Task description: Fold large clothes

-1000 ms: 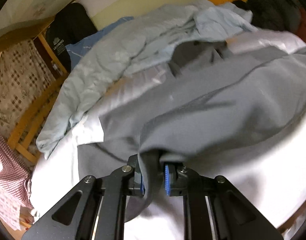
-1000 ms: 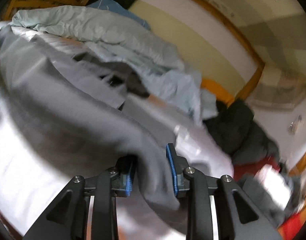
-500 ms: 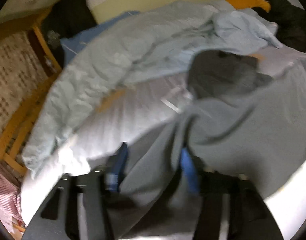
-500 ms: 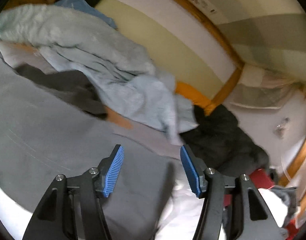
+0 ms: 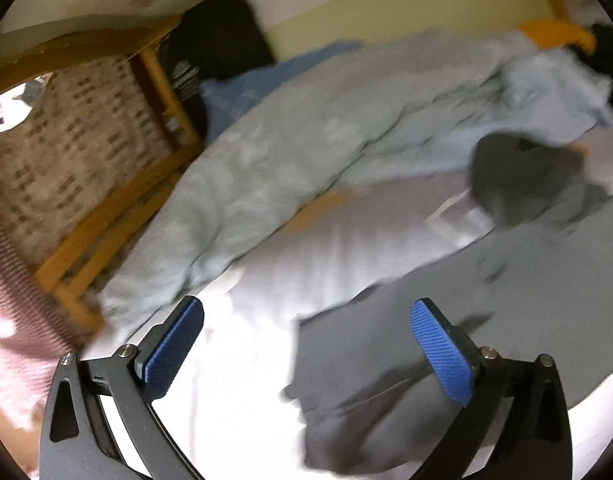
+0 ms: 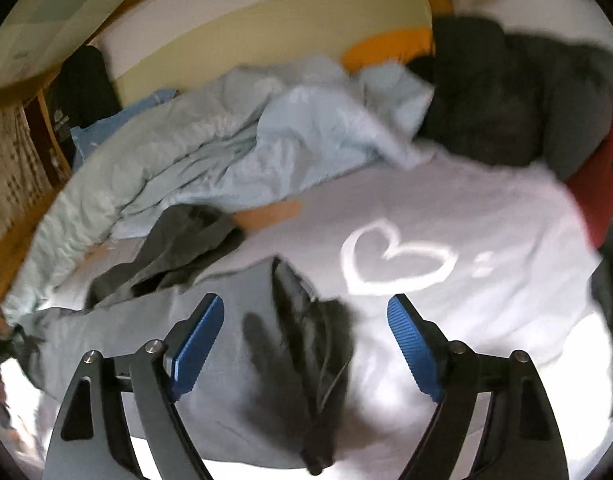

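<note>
A large grey garment (image 5: 486, 300) lies spread on the white bed sheet (image 5: 234, 380); in the right wrist view the grey garment (image 6: 210, 392) lies under the fingers with a dark fold down its middle. My left gripper (image 5: 306, 344) is open and empty, just above the garment's left edge. My right gripper (image 6: 306, 344) is open and empty above the garment's right part.
A light blue duvet (image 5: 306, 152) is bunched along the back. A dark grey garment (image 6: 178, 240) lies beside it. A black clothes pile (image 6: 506, 100) and an orange pillow (image 6: 386, 48) sit at the back right. A wooden bed frame (image 5: 106, 216) runs on the left. The sheet bears a heart print (image 6: 394, 260).
Both grippers were shut on the grey garment a second ago; both have opened and let it go. The garment now lies flat on the bed.
</note>
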